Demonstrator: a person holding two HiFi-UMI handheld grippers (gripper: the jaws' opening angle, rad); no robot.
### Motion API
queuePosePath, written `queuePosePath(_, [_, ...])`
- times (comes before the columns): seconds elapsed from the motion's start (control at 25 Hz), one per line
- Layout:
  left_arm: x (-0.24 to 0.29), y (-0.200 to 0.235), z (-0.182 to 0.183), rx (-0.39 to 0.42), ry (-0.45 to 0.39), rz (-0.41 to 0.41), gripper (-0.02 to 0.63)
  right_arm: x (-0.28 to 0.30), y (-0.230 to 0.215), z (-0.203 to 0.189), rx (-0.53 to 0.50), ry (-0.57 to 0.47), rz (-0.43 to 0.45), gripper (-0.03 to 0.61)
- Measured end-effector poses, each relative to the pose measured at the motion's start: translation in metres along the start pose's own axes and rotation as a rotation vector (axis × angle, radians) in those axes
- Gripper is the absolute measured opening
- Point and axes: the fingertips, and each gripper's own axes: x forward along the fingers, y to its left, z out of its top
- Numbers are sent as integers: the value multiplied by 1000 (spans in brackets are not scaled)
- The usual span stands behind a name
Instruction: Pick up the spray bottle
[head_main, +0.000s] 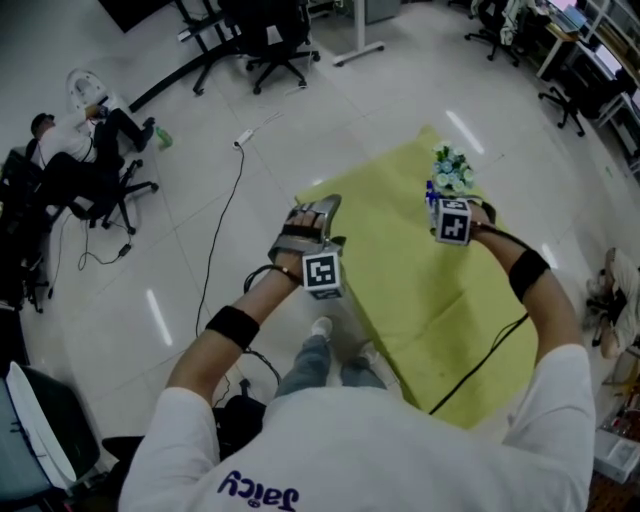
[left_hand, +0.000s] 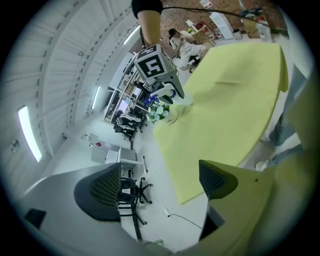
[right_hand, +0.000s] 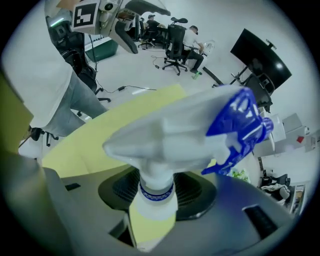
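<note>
The spray bottle (right_hand: 186, 131) has a white trigger head with a blue nozzle and a white neck. My right gripper (right_hand: 158, 196) is shut on it just under the head, pointing down, and holds it above the yellow-green table (head_main: 430, 300). In the head view only a blue bit of the spray bottle (head_main: 432, 189) shows beside the right gripper (head_main: 447, 205). The left gripper view shows the spray bottle (left_hand: 169, 93) hanging clear of the table (left_hand: 230, 95). My left gripper (head_main: 318, 209) hovers off the table's near left edge, open and empty (left_hand: 160, 186).
A small pot of flowers (head_main: 450, 169) stands at the table's far corner, right beside the held bottle. A black cable (head_main: 480, 365) runs over the table's near side. Office chairs (head_main: 275, 45) and a seated person (head_main: 70, 135) are on the floor beyond.
</note>
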Motion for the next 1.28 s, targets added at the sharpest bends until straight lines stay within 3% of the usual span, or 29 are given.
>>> queuePosePath(0.12, [-13,6,7,-64,-25,-10,485,-23,-1,2,37,-17,-37,195])
queuePosePath(0.36, [-19,15,2,-145,-62,-25,485,-70,-13,10,169,-161,-107,195])
queuePosePath(0.48, [-16,20,-7,-164,-63,-2,485,-107,-25,6,284,-238,-172,195])
queuePosePath(0.64, [-12,27,3,-214,-130,-38,485,-145,-32,-17,451,-297,-252,195])
queuePosePath(0.84, [-7,34,16,-213,-200,-64,485,-176,-22,-35,520,-337,-321,195])
queuePosePath(1.28, [2,54,49,-304,-333,-84,485,-222,16,-74,663,-359,-467,195])
